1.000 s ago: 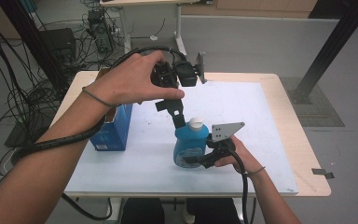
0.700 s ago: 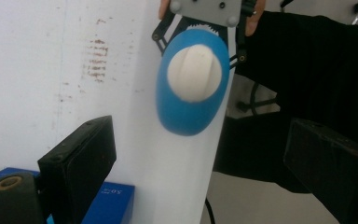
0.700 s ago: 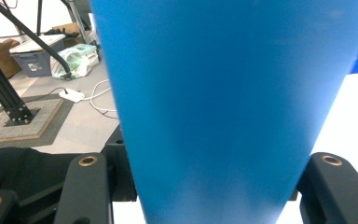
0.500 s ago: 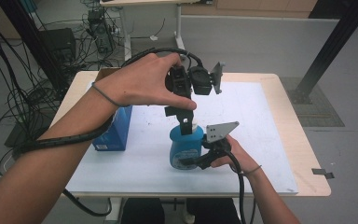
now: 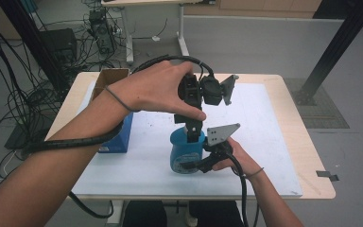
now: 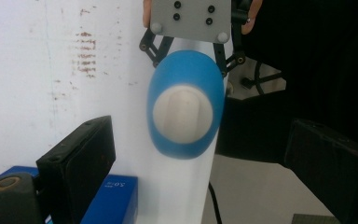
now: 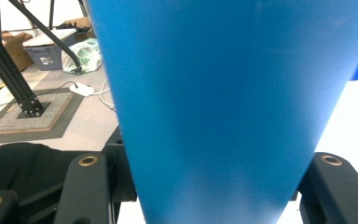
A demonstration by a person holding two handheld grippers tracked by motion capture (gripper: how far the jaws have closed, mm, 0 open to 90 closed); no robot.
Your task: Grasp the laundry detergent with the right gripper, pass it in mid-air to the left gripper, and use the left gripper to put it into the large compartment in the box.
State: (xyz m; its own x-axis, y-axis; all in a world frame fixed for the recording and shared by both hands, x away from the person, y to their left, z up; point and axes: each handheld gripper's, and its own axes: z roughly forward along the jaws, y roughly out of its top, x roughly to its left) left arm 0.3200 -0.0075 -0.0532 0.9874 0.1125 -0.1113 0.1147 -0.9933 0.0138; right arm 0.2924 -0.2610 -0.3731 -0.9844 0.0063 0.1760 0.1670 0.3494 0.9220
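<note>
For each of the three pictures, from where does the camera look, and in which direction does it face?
High view: fixed above the person's side, facing forward and down on the table; both forearms, the left gripper and the right gripper show.
Left gripper view: rides on the left gripper, looking straight down between its open jaws at the white cap of the blue bottle.
Right gripper view: rides on the right gripper, looking level at the bottle's side, clamped between its jaws.
Shared: all three show the blue bottle; high and left gripper views both show the blue box.

Bottle stands upright on table, near your edge. Box sits left of it. Your right gripper around bottle; left gripper right above its cap.
</note>
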